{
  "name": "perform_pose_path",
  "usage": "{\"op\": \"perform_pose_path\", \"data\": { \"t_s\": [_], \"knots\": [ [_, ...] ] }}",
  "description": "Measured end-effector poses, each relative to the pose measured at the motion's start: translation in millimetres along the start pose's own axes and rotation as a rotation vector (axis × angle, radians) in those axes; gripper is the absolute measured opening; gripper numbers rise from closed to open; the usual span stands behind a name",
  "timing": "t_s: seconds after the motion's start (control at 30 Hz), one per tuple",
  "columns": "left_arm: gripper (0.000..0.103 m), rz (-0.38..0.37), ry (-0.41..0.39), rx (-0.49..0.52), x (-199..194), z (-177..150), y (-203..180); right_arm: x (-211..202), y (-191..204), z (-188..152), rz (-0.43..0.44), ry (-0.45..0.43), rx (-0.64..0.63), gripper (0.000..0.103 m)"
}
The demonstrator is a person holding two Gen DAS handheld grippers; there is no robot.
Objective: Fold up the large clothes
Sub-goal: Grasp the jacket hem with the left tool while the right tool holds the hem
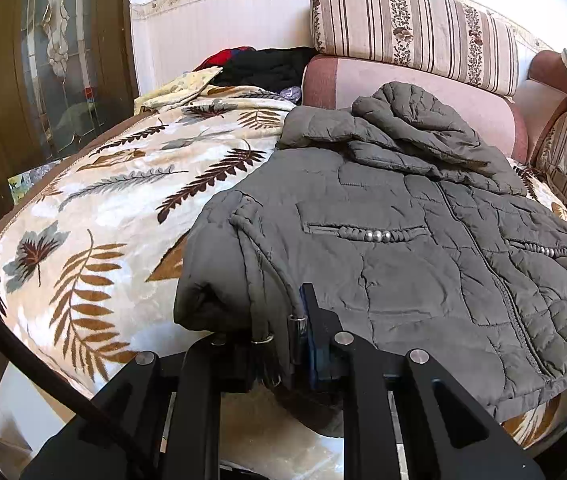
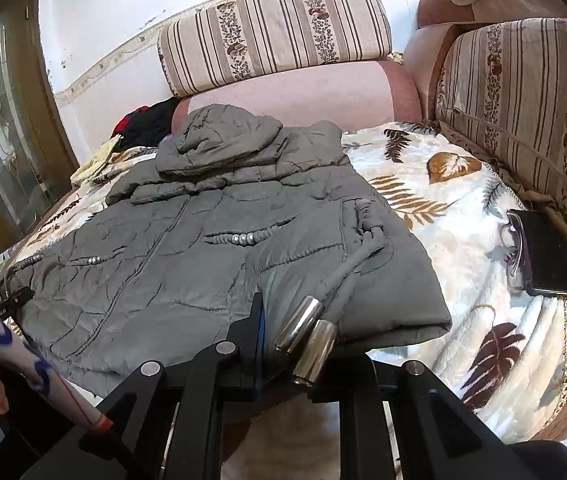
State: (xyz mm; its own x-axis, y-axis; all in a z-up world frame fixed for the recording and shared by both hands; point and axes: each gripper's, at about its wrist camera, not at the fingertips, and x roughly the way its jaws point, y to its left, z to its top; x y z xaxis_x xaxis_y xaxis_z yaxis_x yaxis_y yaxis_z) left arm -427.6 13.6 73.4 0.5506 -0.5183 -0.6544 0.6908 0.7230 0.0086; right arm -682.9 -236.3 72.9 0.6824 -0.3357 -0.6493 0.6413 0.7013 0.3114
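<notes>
A grey quilted hooded jacket lies front up on a leaf-patterned blanket, hood toward the sofa back and both sleeves folded in over the front. My left gripper is shut on the jacket's near hem at its left corner; fabric covers one finger. At the other near corner my right gripper is shut on the hem. Metal-tipped drawstring ends hang between each pair of jaws. The left gripper also shows small in the right wrist view.
Striped cushions line the pink sofa back. A pile of black and red clothes sits at the back left. A dark phone with glasses lies on the blanket's right side. A person's sleeve shows at the lower left, a glazed door beyond.
</notes>
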Motion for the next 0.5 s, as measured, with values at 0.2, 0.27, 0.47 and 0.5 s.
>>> {"op": "perform_pose_path", "data": {
  "t_s": [0.2, 0.27, 0.47, 0.5],
  "knots": [
    [0.017, 0.001, -0.002, 0.002, -0.4, 1.9, 0.0, -1.7, 1.8, 4.5, -0.001, -0.005, -0.01, 0.015],
    [0.017, 0.002, -0.006, 0.006, -1.6, 3.2, -0.4, -2.0, 2.0, 6.2, -0.001, -0.007, -0.012, 0.015],
    [0.017, 0.001, -0.011, 0.009, -3.8, 6.4, -0.7, -3.3, 3.2, 10.6, 0.001, -0.012, -0.011, 0.015],
    [0.018, 0.001, -0.013, 0.01, -4.2, 6.7, -0.7, -3.4, 3.5, 11.8, 0.002, -0.013, -0.012, 0.015]
  ]
}}
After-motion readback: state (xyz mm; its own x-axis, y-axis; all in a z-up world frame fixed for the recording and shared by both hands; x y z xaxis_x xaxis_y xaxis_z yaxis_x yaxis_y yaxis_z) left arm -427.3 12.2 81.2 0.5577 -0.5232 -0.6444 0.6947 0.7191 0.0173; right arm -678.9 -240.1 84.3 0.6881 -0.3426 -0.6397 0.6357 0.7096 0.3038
